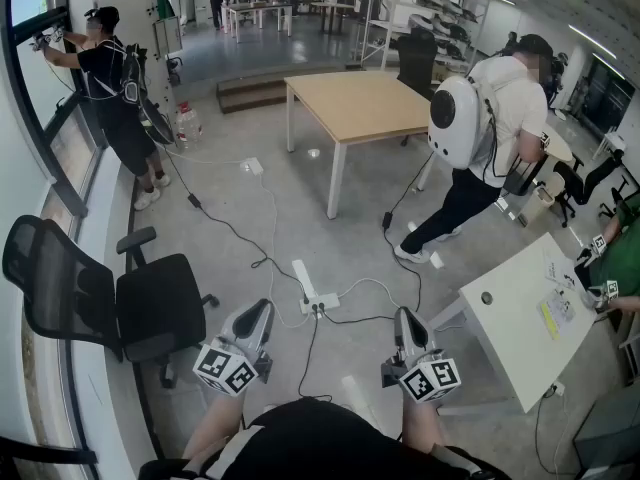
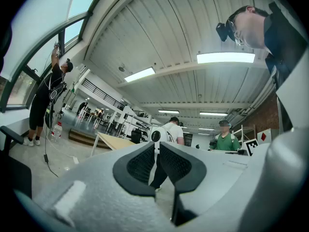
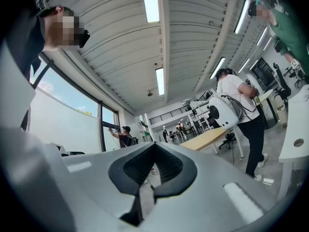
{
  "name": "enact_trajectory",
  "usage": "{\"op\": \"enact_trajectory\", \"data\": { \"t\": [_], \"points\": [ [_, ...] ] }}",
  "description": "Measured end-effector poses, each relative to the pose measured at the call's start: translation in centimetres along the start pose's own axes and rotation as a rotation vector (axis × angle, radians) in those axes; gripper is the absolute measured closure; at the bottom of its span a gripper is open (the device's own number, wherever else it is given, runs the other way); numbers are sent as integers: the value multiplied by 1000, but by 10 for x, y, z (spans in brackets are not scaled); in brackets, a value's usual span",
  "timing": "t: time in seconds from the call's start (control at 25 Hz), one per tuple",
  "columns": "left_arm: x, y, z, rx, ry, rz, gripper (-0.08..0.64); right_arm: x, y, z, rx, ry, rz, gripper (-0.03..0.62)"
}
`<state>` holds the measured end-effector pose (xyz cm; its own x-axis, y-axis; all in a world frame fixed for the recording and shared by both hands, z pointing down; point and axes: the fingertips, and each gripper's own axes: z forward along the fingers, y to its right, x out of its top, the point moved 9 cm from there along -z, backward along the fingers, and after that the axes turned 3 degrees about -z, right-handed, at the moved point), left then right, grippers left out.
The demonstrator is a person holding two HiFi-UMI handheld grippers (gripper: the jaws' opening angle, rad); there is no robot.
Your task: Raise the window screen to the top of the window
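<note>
The left claw (image 2: 157, 146) hangs slightly parted and empty, the right claw (image 3: 154, 146) clenched on nothing. The window (image 1: 28, 3) lines the room's left wall, well apart from both; its screen cannot be made out.

Left gripper (image 1: 254, 315): pale grey shell, black ribbed pads, cube of black-and-white square markers
Right gripper (image 1: 408, 323): pale grey, black pads, black-and-white marker cube
Chair (image 1: 150, 303): black, mesh back
Near tabletop (image 1: 510, 328): white, with a yellow sheet (image 1: 549, 318)
Far tabletop (image 1: 365, 103): light wood, white legs
Floor (image 1: 250, 208): grey, crossed by black cables (image 1: 235, 233)
Power strip (image 1: 320, 304): white
Person at window (image 1: 115, 78): black clothes, white shoes
Walking person (image 1: 500, 108): white shirt, black trousers, white pack (image 1: 455, 118) with a black round patch
Person at right edge (image 1: 625, 248): green top
</note>
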<state>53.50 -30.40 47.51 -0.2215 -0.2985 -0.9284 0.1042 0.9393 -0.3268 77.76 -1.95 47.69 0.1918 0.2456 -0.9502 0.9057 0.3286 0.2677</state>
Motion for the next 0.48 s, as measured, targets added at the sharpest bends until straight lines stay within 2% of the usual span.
{"op": "enact_trajectory", "data": {
  "t": [0.48],
  "points": [
    [0,1,0,12,2,5,523,1,-4,1,-3,3,16,588]
  ]
}}
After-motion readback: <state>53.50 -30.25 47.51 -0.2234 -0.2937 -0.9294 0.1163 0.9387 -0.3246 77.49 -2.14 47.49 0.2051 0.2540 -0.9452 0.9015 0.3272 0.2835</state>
